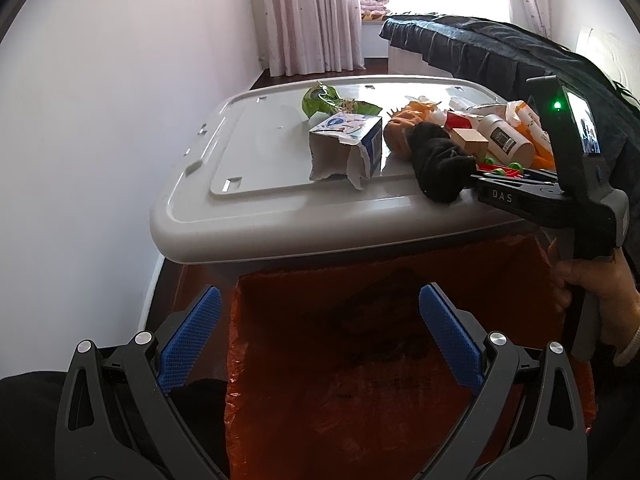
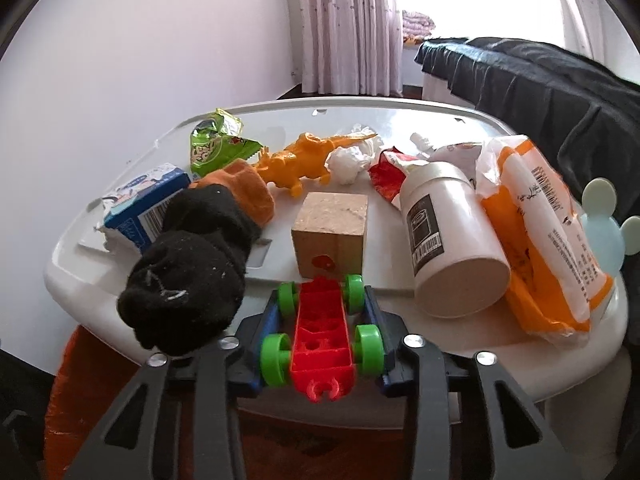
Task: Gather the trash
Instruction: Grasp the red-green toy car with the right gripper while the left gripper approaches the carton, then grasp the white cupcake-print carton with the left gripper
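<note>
Right gripper (image 2: 320, 336) is clamped on a red plastic toy chassis with green wheels (image 2: 322, 340), held at the near edge of the grey plastic bin lid (image 2: 400, 120). Directly ahead of it stands a pale wooden cube (image 2: 330, 234); ahead-left lies a black sock (image 2: 188, 268) against an orange sock (image 2: 244, 190), with a torn blue-and-white carton (image 2: 140, 208) further left. Ahead-right lie a white cylindrical bottle (image 2: 452, 240) and an orange-and-white plastic wrapper (image 2: 536, 240). Further ahead: orange toy dinosaur (image 2: 304, 160), crumpled white tissue (image 2: 350, 162), green snack wrapper (image 2: 212, 146). Left gripper (image 1: 320, 336) hangs with jaws spread wide and empty above the orange plastic bag (image 1: 360, 360), below the lid's near edge
</note>
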`<state>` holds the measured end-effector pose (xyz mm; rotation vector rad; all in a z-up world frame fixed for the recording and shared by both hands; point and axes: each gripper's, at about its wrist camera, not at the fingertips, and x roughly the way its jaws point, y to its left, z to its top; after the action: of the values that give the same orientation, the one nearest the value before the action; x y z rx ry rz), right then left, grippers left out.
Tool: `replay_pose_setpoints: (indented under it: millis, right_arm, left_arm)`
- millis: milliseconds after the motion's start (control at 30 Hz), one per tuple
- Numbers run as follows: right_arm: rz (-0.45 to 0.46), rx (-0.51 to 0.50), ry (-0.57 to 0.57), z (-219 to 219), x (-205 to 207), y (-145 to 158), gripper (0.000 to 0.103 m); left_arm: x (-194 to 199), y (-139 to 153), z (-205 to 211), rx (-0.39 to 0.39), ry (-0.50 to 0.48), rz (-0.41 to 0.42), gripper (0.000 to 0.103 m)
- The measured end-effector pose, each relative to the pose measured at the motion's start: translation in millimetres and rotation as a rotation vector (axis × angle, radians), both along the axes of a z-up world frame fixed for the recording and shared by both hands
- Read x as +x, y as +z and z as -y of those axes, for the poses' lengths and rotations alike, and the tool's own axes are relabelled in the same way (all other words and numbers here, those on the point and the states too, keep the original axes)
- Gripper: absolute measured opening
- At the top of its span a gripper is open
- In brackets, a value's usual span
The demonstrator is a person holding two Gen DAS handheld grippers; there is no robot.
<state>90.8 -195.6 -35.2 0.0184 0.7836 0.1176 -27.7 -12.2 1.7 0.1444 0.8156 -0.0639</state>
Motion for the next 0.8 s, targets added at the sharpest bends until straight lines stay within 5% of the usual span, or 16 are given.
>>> replay_pose_setpoints:
  millis: [267,467,667,800]
  right_arm:
    - [0.005,0.046,-0.017,6.0,-16.5,11.9,0.037]
    - [0.029,0.133,-0.032,24.4,-57.7,63.8,0.038]
    - [0.13,0.14,-0.028,57.7,-95.4,122.5,0.038]
    - [0.159,0.136,-0.069,80.4,-103.2,126.7,0.038]
  left_arm:
    - [-4.8,-3.0,7.7,0.064,-0.013,0.044,0.096]
    - [6.9,9.8,13.4,0.046,-0.047,0.035,0.096]
    - [64.9,24.8,20.2,-0.007,-0.125,0.043,0.096]
    - [112.5,15.0,20.2,-0.018,-0.128,-0.001,0.096]
